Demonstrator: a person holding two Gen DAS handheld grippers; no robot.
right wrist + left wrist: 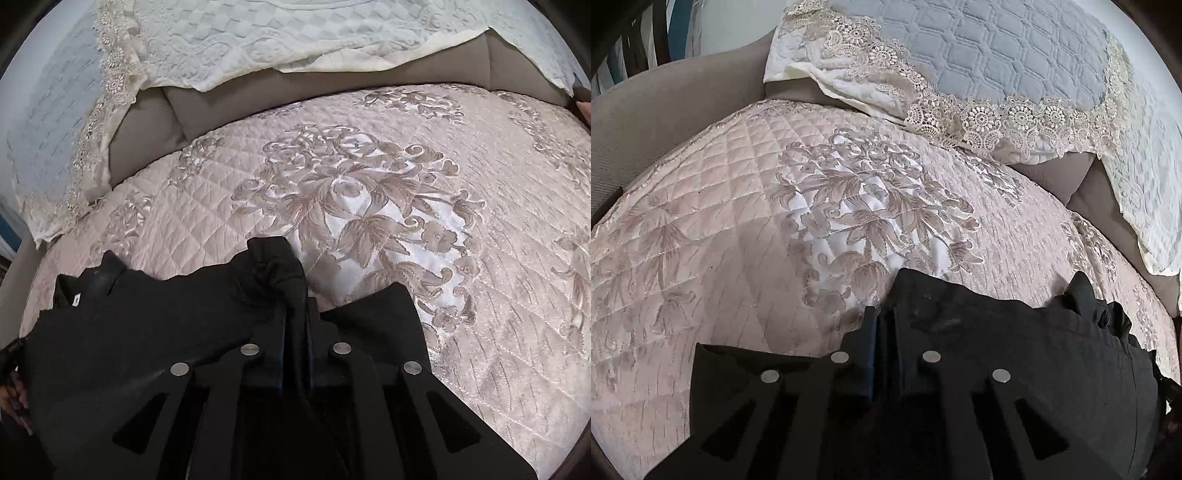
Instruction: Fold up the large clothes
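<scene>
Both claws, left claw (884, 325) and right claw (297, 314), are clamped on the black garment's (1015, 350) edge, stretching it flat over the quilted bedspread (738, 221) for folding.

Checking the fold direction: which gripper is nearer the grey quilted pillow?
Left. The left gripper sits just below the grey quilted pillow; from the right gripper it lies far left.

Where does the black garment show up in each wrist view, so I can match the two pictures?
Left wrist view: the black garment fills the lower right, running off from the shut jaws toward the right edge.
Right wrist view: the black garment fills the lower left, a bunched fold pinched in the shut jaws at centre.
Shared landmark: the pink quilted cover with its embroidered flowers, beneath the garment.
</scene>
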